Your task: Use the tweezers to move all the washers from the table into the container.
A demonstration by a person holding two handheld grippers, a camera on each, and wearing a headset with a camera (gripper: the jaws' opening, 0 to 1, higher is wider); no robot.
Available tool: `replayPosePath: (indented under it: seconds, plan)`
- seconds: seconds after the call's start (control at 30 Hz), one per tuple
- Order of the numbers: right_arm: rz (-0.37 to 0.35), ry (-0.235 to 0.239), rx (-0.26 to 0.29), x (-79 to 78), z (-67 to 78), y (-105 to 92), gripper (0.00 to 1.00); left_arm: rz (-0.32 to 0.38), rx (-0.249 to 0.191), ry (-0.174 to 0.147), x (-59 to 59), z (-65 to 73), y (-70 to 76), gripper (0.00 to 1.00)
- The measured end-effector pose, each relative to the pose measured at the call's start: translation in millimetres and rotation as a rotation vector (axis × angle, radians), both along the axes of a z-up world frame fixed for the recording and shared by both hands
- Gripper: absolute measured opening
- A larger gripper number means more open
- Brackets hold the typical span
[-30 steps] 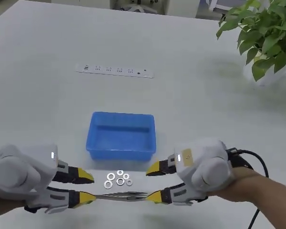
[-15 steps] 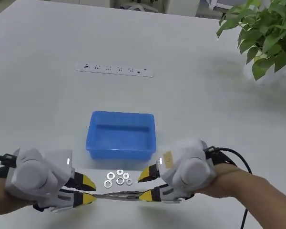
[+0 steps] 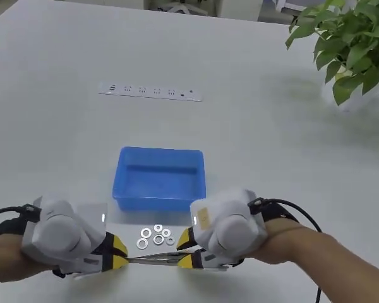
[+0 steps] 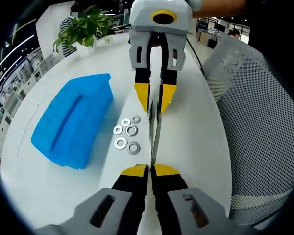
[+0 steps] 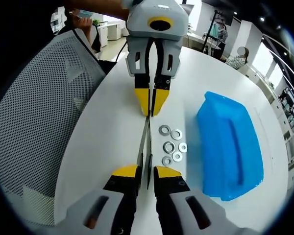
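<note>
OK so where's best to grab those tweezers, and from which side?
Probably the two arms where they spread, by the right gripper, coming in along their length. The tweezers lie flat and thin on the table, so jaws either side of the arms can squeeze them. The left gripper is shut on the narrow end.

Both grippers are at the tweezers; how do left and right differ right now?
The left gripper has its jaws shut on the tweezers; the right gripper has its jaws slightly apart, astride them. At the left gripper's end the tweezers' arms meet; at the right gripper's end they are spread. Both point at each other, low over the table, beside the washers.
</note>
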State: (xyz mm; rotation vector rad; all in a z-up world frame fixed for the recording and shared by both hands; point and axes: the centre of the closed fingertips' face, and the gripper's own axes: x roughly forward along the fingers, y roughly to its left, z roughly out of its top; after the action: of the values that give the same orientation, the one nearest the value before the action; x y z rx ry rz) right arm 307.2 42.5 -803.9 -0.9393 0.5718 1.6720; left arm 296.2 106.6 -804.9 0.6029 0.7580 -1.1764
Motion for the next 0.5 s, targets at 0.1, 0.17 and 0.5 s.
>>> replayPosePath:
  seconds: [0.1,0.17,0.5]
  plan:
    - [-0.002,0.010,0.000,-1.9,-0.9,0.8,0.13,-0.004,-0.002,-0.001,0.1,0.1,-0.1,0.07]
    - [-0.006,0.006,-0.003,-1.3,-2.5,0.3,0.12,-0.009,-0.004,-0.005,-0.1,0.0,-0.1,0.06]
    - [-0.025,0.008,0.001,-1.4,-3.9,-0.8,0.11,-0.029,-0.007,-0.015,-0.9,2.1,-1.3,0.06]
